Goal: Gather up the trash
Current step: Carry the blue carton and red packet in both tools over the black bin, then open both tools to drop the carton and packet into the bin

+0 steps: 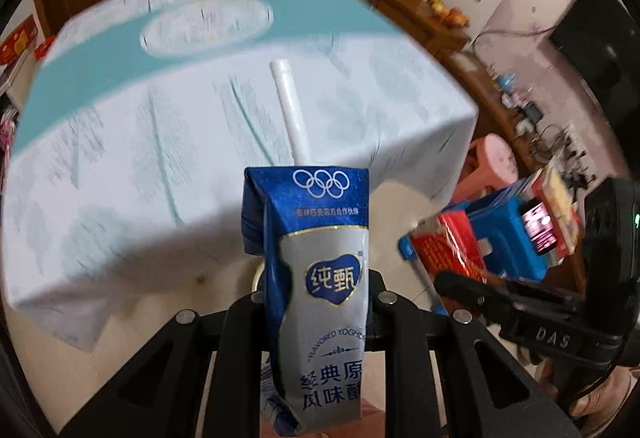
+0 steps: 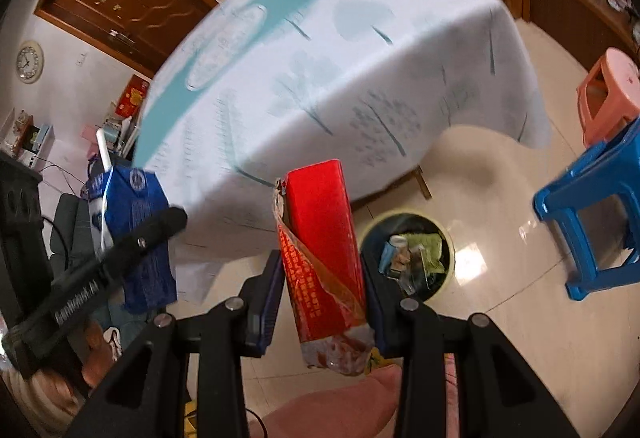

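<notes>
Bright, even indoor light; motion blur smears the tablecloth, glare spots the floor, fisheye corners go black.

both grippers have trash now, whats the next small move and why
Probably carry the right gripper forward and down over the bin. It is shut on the red box, and the open bin stands on the floor just beyond. The left gripper with the yoghurt carton can follow.

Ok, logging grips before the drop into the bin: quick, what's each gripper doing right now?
Left gripper: closed on the blue yoghurt carton, straw in its top.
Right gripper: closed on the red box.
</notes>
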Demonstrator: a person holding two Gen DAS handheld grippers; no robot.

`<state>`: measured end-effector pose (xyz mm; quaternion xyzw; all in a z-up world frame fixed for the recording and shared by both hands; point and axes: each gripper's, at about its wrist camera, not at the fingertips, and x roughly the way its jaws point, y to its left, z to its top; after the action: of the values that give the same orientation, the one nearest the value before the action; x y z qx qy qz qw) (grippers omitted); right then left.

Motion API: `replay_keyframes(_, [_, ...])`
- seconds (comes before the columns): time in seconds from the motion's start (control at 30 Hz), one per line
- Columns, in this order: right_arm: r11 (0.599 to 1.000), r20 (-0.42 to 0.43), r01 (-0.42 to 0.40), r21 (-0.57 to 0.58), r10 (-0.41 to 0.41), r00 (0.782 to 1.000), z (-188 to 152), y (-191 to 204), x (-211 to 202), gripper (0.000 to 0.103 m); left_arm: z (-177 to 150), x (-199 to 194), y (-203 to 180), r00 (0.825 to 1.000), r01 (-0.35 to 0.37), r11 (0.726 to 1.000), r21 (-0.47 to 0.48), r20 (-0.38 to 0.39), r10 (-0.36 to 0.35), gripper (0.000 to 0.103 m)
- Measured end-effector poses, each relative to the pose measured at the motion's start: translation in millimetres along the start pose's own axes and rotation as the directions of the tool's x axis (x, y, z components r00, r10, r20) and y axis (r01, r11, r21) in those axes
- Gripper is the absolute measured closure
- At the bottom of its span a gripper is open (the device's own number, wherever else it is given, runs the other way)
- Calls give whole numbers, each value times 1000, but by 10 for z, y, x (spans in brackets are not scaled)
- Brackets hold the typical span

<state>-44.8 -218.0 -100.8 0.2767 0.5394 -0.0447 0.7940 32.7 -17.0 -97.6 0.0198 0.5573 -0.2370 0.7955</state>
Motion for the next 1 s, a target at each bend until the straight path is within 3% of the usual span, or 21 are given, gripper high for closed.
replay_keyframes(0.43, [995,-164,9,95,6,986,-229,-1032,1435,65,-778,1660,-21,990,-63,998,-27,-125,59,86])
replay_keyframes(0.63, [991,-227,-9,133,39,973,-374,-1320,2109,64,-950,2138,84,985,-91,995,-48,-149,83,86])
replay_keyframes(0.73, [986,-249,-27,164,68,966,-400,-1421,2368,60,-966,2333,129,984,-106,993,-56,-152,97,71])
replay_keyframes(0.8, [983,-265,-23,180,71,962,-399,-1470,2521,58,-943,2394,162,983,-122,991,-62,-143,112,48])
replay_keyframes(0.83, [983,-271,-24,182,74,960,-394,-1486,2578,58,-942,2426,184,982,-140,988,-67,-135,130,45])
replay_keyframes(0.93, [982,-279,-18,190,71,958,-373,-1557,2722,42,-928,2505,265,981,-163,983,-85,-121,152,35])
replay_keyframes(1.0, [984,-288,1,181,52,956,-357,-1602,2785,29,-911,2544,319,979,-174,980,-92,-122,163,21])
